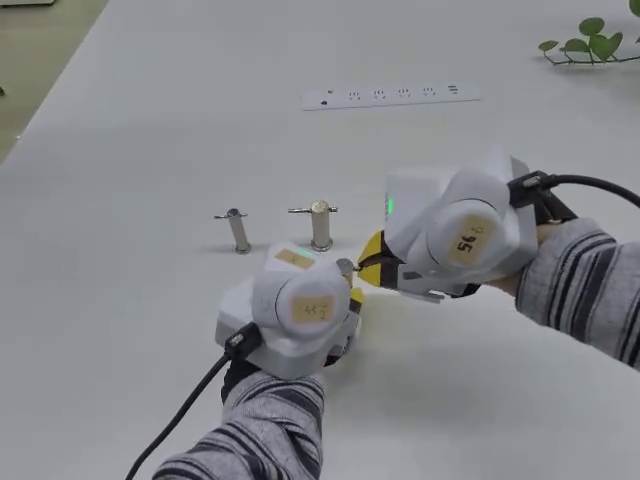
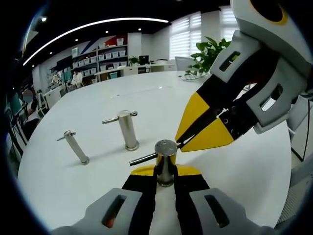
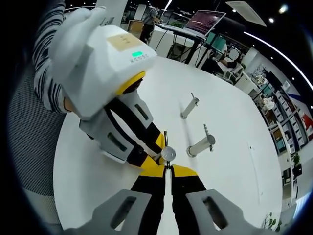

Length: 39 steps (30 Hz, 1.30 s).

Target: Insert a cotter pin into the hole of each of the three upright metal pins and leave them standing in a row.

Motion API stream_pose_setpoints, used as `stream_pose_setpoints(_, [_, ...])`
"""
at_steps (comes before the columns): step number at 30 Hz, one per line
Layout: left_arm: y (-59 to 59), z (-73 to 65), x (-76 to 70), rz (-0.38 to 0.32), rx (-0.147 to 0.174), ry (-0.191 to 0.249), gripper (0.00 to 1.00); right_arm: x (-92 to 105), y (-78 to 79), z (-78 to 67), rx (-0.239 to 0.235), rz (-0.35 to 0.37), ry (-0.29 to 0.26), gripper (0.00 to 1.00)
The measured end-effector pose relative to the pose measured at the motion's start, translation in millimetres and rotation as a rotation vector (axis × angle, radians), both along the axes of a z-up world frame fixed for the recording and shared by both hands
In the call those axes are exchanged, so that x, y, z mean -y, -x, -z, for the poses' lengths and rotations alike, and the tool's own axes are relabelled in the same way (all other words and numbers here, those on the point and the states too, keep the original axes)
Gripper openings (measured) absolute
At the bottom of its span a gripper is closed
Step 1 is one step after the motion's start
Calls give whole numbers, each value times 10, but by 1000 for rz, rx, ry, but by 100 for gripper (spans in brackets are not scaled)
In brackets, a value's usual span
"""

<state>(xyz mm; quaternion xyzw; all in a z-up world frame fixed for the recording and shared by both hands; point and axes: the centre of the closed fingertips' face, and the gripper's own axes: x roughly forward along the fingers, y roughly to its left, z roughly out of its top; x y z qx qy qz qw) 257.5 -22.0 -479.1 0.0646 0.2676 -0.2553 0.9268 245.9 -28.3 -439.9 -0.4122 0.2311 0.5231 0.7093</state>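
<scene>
Nearest, the left gripper (image 2: 165, 177) clamps its jaws on the third pin (image 2: 166, 152), upright on the desk (image 1: 120, 330). The right gripper (image 3: 167, 172) has its jaws nearly closed, pinching a cotter (image 2: 143, 158) that lies through that pin's hole. Farther left stand the left pin (image 1: 238, 232) and middle pin (image 1: 320, 225), each cottered. Pulling away unopened would probably drag the cotter out or topple the pin.

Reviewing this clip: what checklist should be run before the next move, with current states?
1. Left gripper shut on the third metal pin: ok.
2. Cotter pin through its hole, tip out the far side: ok.
3. Right gripper shut on cotter pin: ok.
4. Cotter pin fully seated: cannot tell.
5. Far-left metal pin and middle metal pin upright, each cross-pinned: ok.
6. Third metal pin standing free in the row: not ok.
</scene>
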Motion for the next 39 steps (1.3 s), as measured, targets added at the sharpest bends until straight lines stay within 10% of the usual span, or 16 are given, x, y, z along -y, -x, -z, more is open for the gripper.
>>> stream_pose_setpoints(14, [0, -58, 7, 40, 9, 13, 22, 8, -31, 8, -32, 36, -32, 3])
stream_pose_setpoints(28, [132, -122, -81, 67, -22, 67, 43, -153, -43, 70, -241, 136, -188, 12])
stream_pose_setpoints(39, [225, -259, -145, 75, -22, 103, 55, -212, -37, 163, -301, 166, -226, 9])
